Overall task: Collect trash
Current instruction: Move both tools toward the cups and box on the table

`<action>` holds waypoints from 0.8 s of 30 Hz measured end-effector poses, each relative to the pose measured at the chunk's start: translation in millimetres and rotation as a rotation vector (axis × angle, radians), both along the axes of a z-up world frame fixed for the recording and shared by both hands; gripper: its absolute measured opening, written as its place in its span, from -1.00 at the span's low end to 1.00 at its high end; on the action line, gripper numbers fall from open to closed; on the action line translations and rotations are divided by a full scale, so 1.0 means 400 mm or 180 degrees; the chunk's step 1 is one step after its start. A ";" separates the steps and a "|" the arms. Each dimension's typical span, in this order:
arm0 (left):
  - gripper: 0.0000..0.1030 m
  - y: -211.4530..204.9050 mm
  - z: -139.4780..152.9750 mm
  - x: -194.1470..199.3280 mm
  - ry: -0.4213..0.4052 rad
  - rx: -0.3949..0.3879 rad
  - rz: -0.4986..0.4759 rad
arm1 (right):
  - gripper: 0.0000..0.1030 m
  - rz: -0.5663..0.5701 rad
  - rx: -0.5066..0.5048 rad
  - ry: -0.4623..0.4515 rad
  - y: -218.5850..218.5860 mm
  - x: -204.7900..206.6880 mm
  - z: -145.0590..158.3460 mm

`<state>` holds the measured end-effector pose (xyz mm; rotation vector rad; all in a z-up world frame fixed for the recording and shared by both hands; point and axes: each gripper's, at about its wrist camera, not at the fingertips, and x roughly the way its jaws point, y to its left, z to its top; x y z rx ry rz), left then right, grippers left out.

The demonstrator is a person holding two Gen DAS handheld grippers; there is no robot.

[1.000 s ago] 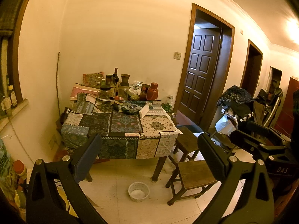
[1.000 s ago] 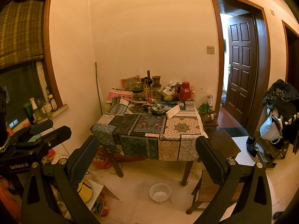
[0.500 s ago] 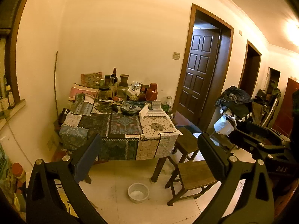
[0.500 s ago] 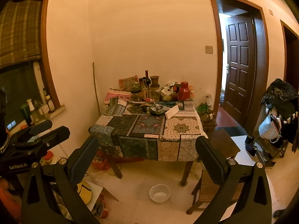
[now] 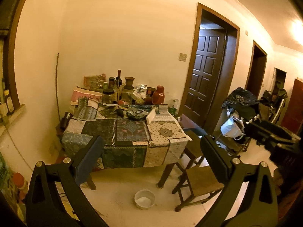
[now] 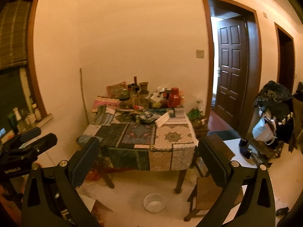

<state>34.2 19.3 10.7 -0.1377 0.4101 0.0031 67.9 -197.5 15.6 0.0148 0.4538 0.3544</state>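
Left gripper (image 5: 151, 151) fingers spread wide, holding and touching nothing, right gripper (image 6: 148, 151) likewise wide apart and empty, patchwork-covered table (image 6: 170, 138) at 12 o'clock well ahead of both, clutter of jars, bottles and wrappers (image 5: 140, 92) at its far edge, white bowl (image 5: 144, 199) on floor below.

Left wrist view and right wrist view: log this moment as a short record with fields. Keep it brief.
setting: room with a table under a patchwork tablecloth, against the wall
table top: clutter at the back, including a dark bottle, a red jug, a white box
floor: white bowl in front of the table; wooden stool at its right corner
left claw: open, empty, away from the table
right claw: open, empty, away from the table
trash collected: none in either claw
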 end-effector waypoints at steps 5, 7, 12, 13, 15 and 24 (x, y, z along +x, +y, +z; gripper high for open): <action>0.99 0.035 -0.006 0.083 -0.0037 -0.0034 0.0063 | 1.00 -0.0193 -0.0058 -0.0015 -0.003 0.072 0.003; 0.99 0.045 -0.014 0.129 -0.0017 -0.0060 0.0086 | 1.00 -0.0253 -0.0081 -0.0003 -0.008 0.108 -0.003; 0.99 0.061 -0.040 0.265 0.0033 -0.0122 0.0160 | 1.00 -0.0242 -0.0002 0.0122 -0.032 0.244 -0.037; 0.99 0.060 -0.045 0.307 0.0065 -0.0130 0.0182 | 1.00 -0.0219 0.0017 0.0146 -0.036 0.268 -0.041; 0.99 0.059 -0.051 0.363 0.0098 -0.0134 0.0221 | 1.00 -0.0143 0.0057 0.0213 -0.044 0.336 -0.051; 0.88 0.028 -0.073 0.669 0.0262 -0.0068 0.0534 | 1.00 0.0212 0.0054 0.0435 -0.054 0.589 -0.072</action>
